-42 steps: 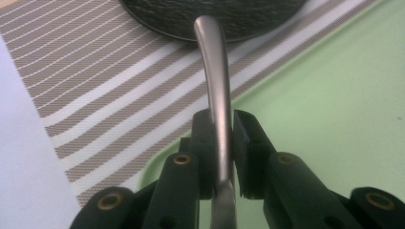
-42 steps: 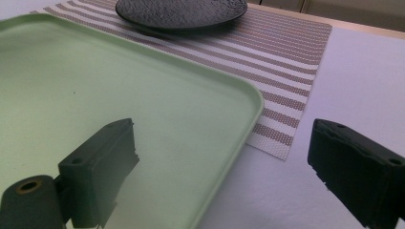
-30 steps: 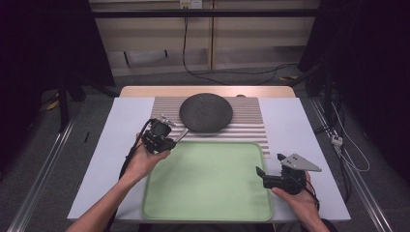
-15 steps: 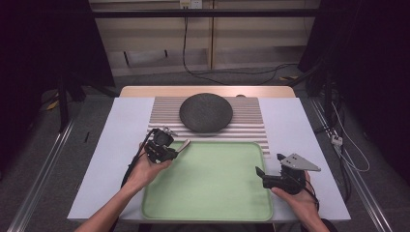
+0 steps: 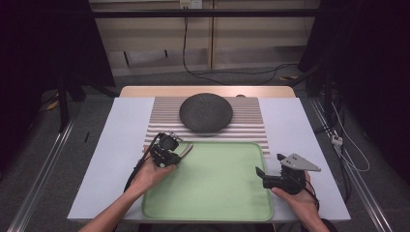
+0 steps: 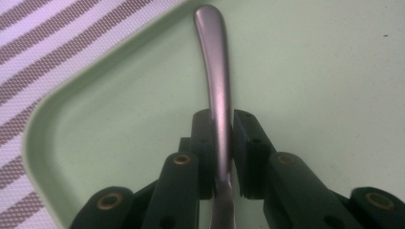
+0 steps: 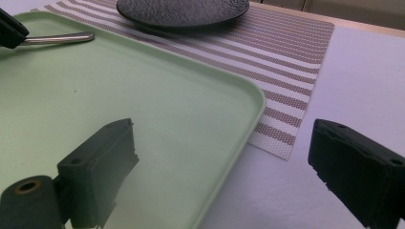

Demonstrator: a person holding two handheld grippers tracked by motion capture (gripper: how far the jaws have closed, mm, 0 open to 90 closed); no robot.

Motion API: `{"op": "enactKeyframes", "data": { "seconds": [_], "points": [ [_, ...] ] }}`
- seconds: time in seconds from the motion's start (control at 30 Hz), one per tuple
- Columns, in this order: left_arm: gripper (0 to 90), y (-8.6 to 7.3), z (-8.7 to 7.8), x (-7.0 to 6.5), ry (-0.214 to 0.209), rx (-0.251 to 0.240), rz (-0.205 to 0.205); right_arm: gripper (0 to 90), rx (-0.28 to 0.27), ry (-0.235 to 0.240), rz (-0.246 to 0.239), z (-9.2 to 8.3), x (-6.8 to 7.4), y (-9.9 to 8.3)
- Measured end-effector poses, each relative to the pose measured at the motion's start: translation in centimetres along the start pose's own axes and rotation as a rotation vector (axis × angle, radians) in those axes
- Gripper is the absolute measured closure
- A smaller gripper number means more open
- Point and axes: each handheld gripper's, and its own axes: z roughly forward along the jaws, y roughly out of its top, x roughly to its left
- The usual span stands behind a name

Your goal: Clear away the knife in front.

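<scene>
A slim metal utensil (image 6: 217, 81) is clamped between the jaws of my left gripper (image 6: 222, 143), and its rounded handle end points out over the far left corner of the green tray (image 6: 310, 71). In the high view my left gripper (image 5: 175, 153) hangs at that corner with the utensil (image 5: 186, 149) angled over the tray (image 5: 212, 193) rim. The utensil's working end is hidden behind the jaws. My right gripper (image 5: 260, 175) rests at the tray's right edge. Its jaws stand wide open (image 7: 229, 162) with nothing between them, one over the tray (image 7: 143, 95) and one over the white table.
A dark round plate (image 5: 206, 112) sits on a striped placemat (image 5: 251, 121) just beyond the tray; the right gripper view shows the plate (image 7: 181, 9) and placemat (image 7: 286, 43) too. White table cover (image 5: 116, 140) lies on both sides.
My left gripper has sunk and shifted toward the tray's far left corner, carrying the utensil with it. The right gripper has not moved.
</scene>
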Motion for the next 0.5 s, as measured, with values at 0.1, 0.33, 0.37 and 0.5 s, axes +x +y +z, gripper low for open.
{"op": "enactKeyframes", "data": {
  "seconds": [0.1,0.33,0.37,0.5],
  "points": [
    [79.8,-0.2,0.1,-0.4,0.012,0.006,-0.002,9.2,0.002,0.001,-0.001,0.0,0.0,0.0],
    [79.7,-0.8,-0.1,-1.4,-0.016,0.016,0.026,9.2,0.005,0.002,-0.001,0.0,0.0,0.0],
    [79.7,-0.9,-0.2,-1.4,-0.014,0.015,0.020,9.3,0.005,0.002,-0.001,0.0,0.0,0.0],
    [79.6,-1.2,-0.3,-1.3,-0.033,0.020,0.006,9.2,0.005,0.001,-0.002,0.0,0.0,0.0]
  ]
}}
